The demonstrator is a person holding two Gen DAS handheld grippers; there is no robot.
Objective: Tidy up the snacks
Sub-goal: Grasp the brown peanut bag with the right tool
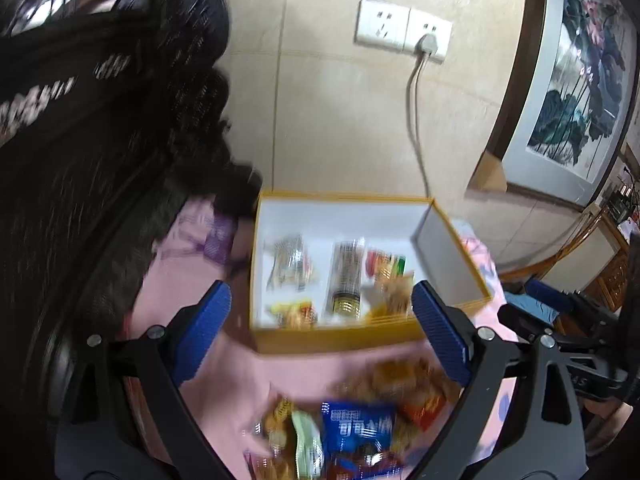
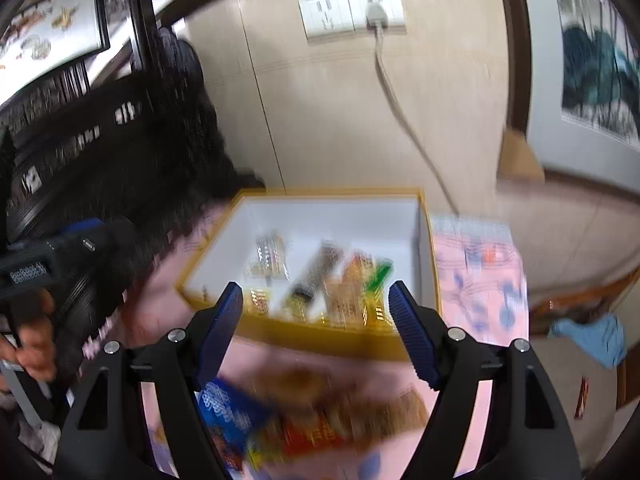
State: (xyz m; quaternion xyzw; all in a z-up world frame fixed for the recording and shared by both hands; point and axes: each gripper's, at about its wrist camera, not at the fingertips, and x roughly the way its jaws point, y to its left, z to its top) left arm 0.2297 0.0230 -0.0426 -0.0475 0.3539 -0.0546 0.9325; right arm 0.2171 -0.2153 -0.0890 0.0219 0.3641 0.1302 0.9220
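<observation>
An open yellow box [image 1: 340, 338] with white inner walls stands on a pink cloth [image 1: 248, 368]; several snack packets and a dark tube [image 1: 347, 280] lie in it. Loose snacks lie in front of the box, among them a blue packet [image 1: 358, 428]. My left gripper [image 1: 322, 300] hovers open above the box's front edge, nothing between its blue pads. The right wrist view shows the same box [image 2: 320, 340], the loose pile with the blue packet [image 2: 228, 412], and my right gripper [image 2: 316, 298] open and empty over the box front. The left gripper's body [image 2: 60, 252] shows at left, held by a hand.
A dark carved chair [image 1: 100, 160] stands left of the box. Behind is a tiled wall with a socket and plugged cable [image 1: 416, 120]. A framed painting [image 1: 576, 80] leans at right. A blue rag [image 2: 592, 336] lies on furniture beyond the cloth's right edge.
</observation>
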